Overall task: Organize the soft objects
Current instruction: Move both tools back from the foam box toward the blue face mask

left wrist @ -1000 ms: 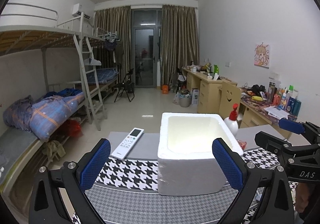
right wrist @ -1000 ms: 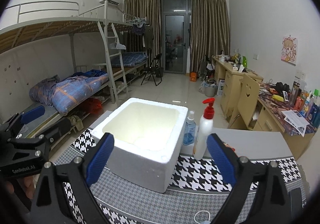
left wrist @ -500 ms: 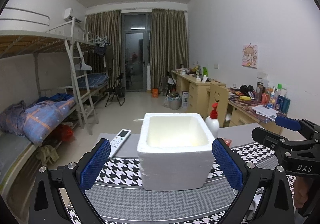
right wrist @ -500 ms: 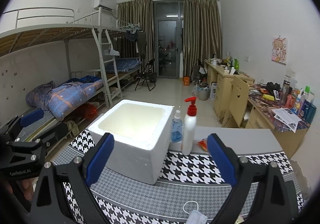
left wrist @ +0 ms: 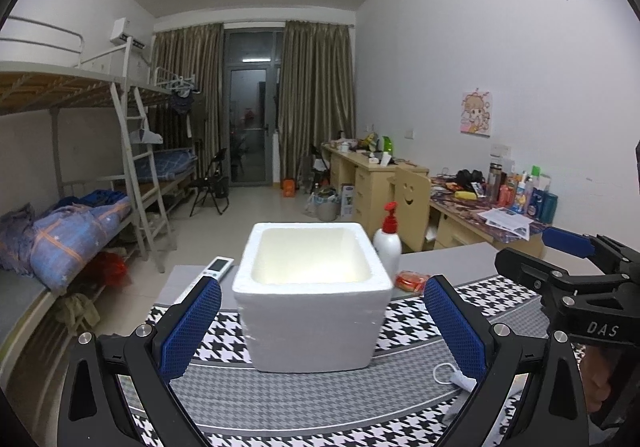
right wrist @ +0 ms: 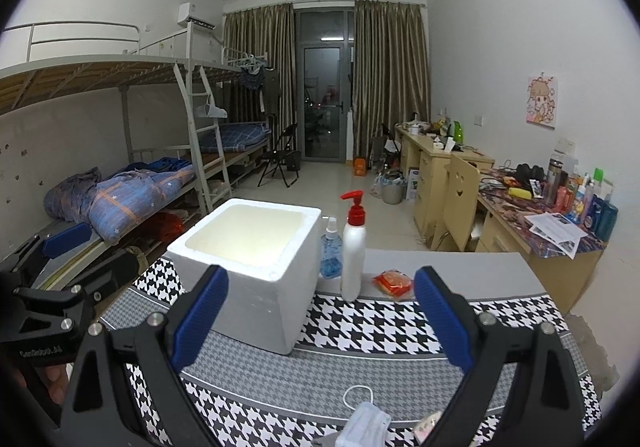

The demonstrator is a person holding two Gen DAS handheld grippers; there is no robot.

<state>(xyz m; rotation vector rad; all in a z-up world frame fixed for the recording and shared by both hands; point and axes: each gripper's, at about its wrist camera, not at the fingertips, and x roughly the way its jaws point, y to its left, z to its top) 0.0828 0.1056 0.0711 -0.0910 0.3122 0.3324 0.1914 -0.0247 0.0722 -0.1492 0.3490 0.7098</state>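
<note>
Over on the far left stands the bunk bed [left wrist: 80,223] with a blue quilt bundled on its lower bunk, well apart from the action. Coming in, a white remote control [left wrist: 216,267] lies on the grey part of the table [right wrist: 460,267], just left of the foam box. The left tool [left wrist: 320,331] hovers above the houndstooth cloth [left wrist: 280,399], blue pads spread wide, nothing between them, lined up on the white foam box [left wrist: 312,295], which sits open-topped on the cloth with nothing visible inside. Just behind the box's right corner stands a white pump bottle [right wrist: 354,251] with a red top, upright, and tucked between it and the box is a small blue spray bottle [right wrist: 331,253]. Moving right, an orange packet [right wrist: 394,281] lies flat at the far edge of the cloth, near the pump bottle. Down front, a white face mask [right wrist: 366,421] lies crumpled on the cloth, its ear loop curling toward the box; that's the soft item, outside the box and near the table's close edge. The right tool [right wrist: 320,327] hangs above it, fingers spread wide as well, gripping nothing. Beside the mask, a small pinkish item is too cut off to identify. At far right, a desk crowded with bottles lines the wall.
</note>
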